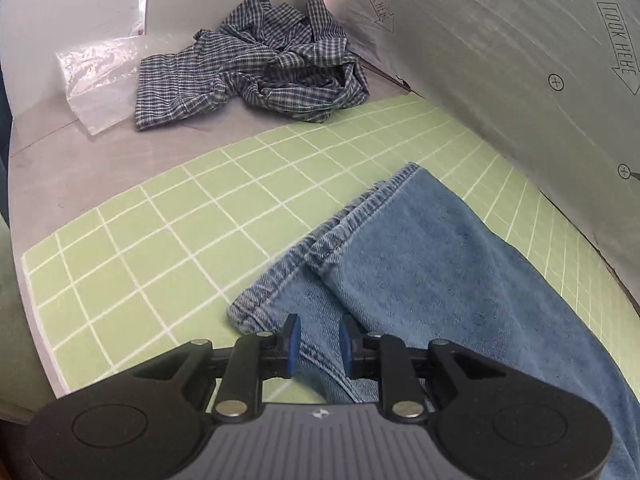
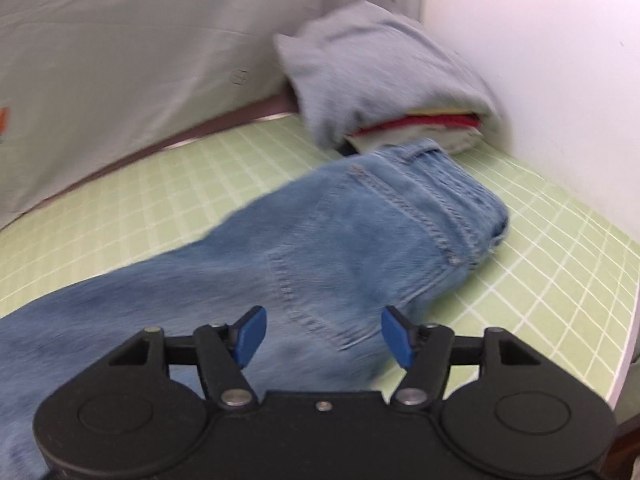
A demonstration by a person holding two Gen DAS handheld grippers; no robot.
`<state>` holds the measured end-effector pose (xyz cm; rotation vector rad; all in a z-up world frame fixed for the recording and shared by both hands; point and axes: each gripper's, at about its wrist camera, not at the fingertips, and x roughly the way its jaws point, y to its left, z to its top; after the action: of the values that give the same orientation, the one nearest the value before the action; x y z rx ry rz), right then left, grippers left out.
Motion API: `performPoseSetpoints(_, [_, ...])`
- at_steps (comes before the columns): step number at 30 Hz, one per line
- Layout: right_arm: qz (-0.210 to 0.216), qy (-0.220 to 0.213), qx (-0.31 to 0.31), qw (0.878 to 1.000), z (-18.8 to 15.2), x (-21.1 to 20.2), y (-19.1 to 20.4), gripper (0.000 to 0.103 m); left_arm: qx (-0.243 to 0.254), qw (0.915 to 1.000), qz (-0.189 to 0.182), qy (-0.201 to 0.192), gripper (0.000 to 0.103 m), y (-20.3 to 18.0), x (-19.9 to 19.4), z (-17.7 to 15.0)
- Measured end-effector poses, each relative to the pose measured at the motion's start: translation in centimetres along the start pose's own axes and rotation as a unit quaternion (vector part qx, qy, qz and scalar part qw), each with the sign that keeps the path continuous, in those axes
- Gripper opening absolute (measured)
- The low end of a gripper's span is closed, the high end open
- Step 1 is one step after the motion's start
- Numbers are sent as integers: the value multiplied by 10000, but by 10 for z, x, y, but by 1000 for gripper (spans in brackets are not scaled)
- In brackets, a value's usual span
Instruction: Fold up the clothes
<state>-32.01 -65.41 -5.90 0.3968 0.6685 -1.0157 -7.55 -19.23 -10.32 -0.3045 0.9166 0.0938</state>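
A pair of light blue jeans (image 1: 420, 248) lies on the green grid mat (image 1: 160, 232). The left wrist view shows the two stacked leg hems. My left gripper (image 1: 319, 344) hovers over the hem end, its blue pads partly open with denim below them, not pinched. The right wrist view shows the jeans' waist and back pocket (image 2: 360, 232). My right gripper (image 2: 323, 336) is wide open just above the seat of the jeans. A crumpled blue plaid shirt (image 1: 256, 64) lies beyond the mat.
A clear plastic bag (image 1: 96, 76) lies left of the shirt. A stack of folded clothes with a grey top (image 2: 384, 76) sits in the far corner. White printed panels (image 1: 520, 60) wall the back. The table's edge (image 2: 628, 336) runs at right.
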Motion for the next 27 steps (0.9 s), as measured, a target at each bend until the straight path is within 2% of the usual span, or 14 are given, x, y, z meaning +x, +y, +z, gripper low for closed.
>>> performPoseSetpoints(2, [178,-76,-180,9996,-9,-15,22,76,50,10000,-7,54,28,1,9,7])
performPoseSetpoints(6, [444,-42,-492,9978,-31,-33,60,79,57,9997,-115,194,43,5,26,19])
performPoseSetpoints(10, [522,214,-634,9964,-58,-41,83,83,181,9991,-216,315,45,4,40,26])
performPoseSetpoints(14, [262,387,-891,9949,-82,-43,98,85,466,9975,-397,347,63,-3,46,28])
performPoseSetpoints(19, [-190,547,-1175,9914,-97,-39,111,88,936,9943,-382,343,64,-14,50,26])
performPoseSetpoints(22, [-504,517,-1492,9862,-101,-32,120,89,1104,9927,-378,301,60,-17,50,28])
performPoseSetpoints(24, [-767,376,-1696,9818,-100,-29,125,90,1151,9924,-373,242,44,-16,48,30])
performPoseSetpoints(26, [-1009,157,-1929,9759,-95,-25,127,90,1198,9919,-368,183,34,-16,46,32])
performPoseSetpoints(27, [-1094,20,-1998,9737,-93,-26,128,90,1221,9917,-366,153,23,-15,45,33])
